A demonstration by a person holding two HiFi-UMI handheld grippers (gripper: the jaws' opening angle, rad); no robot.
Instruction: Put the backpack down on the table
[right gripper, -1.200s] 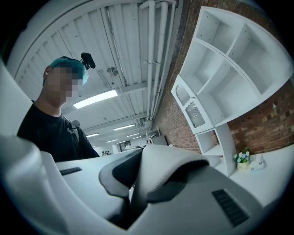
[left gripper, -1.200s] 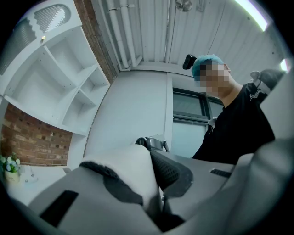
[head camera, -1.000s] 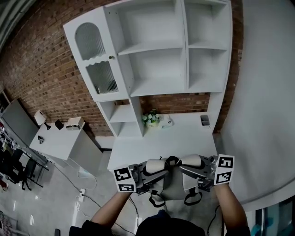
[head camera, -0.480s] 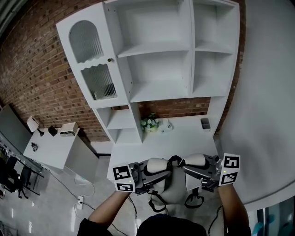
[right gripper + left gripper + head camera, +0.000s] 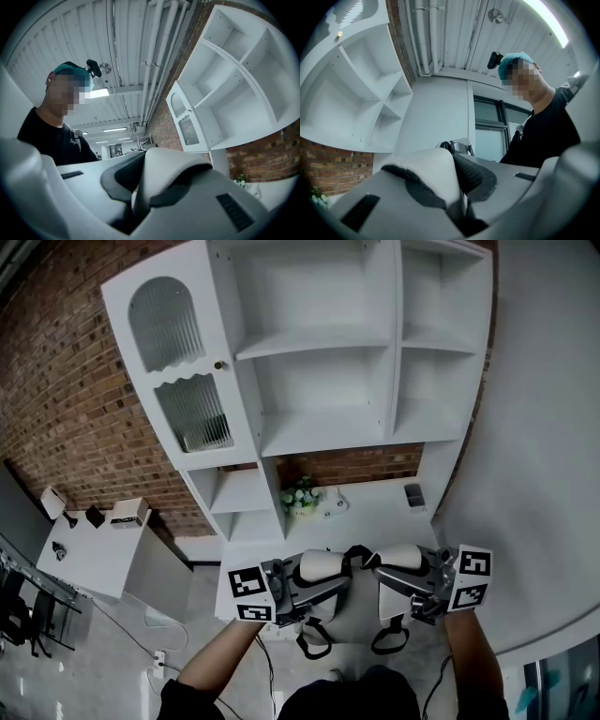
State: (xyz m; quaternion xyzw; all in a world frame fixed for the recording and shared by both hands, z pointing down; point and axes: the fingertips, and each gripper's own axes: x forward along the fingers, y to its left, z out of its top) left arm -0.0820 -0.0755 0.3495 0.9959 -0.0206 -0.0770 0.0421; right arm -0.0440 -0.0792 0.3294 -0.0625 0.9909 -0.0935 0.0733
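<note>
1. left gripper [image 5: 319, 585] [image 5: 457, 190]: my jaws stand nearly together and clamp the white padded left shoulder strap [image 5: 319, 565] [image 5: 433, 171]. in the left gripper view the strap folds over the lower jaw and runs down into the narrow gap between both jaws.

2. right gripper [image 5: 386, 579] [image 5: 138, 190]: same condition. my jaws are nearly together and clamp the right shoulder strap [image 5: 401, 556] [image 5: 171, 168], which arches up out of the gap in the right gripper view.

3. both grippers point inward toward each other, about level, with their marker cubes on the outer sides.

4. backpack [image 5: 354, 613]: it hangs between the two grippers by its straps. the pale grey body sits below the jaws. two black strap loops [image 5: 313, 643] dangle from its lower part.

5. position: in the head view the backpack lies at the near edge of the white table [image 5: 375, 517]. its lower part shows in front of that edge, over the floor. no view shows it resting on the surface.

6. table contents, at the far side and well apart from the backpack: a small flower pot [image 5: 300, 495] and a small dark-topped container [image 5: 413, 494].

7. surroundings: a white shelf unit [image 5: 328, 352] stands above the table against a brick wall [image 5: 66, 381].
</note>
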